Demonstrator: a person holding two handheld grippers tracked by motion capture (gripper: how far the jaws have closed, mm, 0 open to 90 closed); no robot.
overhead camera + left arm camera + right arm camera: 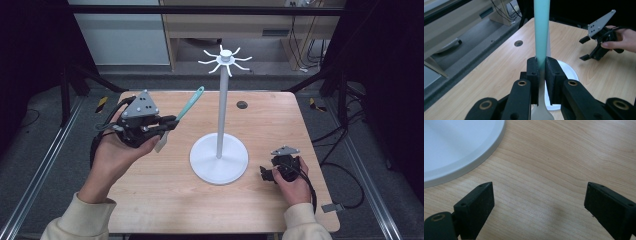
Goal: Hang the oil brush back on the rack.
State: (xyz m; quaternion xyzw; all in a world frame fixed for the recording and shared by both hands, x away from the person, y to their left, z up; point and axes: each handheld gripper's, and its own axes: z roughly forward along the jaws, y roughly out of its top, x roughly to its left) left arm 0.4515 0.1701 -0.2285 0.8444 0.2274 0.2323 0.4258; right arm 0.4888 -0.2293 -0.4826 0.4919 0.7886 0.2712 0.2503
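- The left gripper [167, 125] is clamping the teal-handled spatula [190, 104] between its pads, lifted over the left part of the table [150, 200]; the handle is slanting up and away to the right, toward the white stand [220, 150].
- The right gripper [268, 173] is sitting low at the near right, its jaws standing wide apart with nothing between them.
- The left gripper view is showing the grip up close: the pads [533, 72] are pressing the spatula [541, 30] where teal handle meets pale blade.
- The right gripper view is showing bare wood between its fingers [477, 205], with the stand's round base [461, 150] at far left.
- The stand's pole is rising at the centre, between the two grippers, its hooks [225, 59] spreading at the top; a dark round hole [242, 104] is sitting in the far tabletop.
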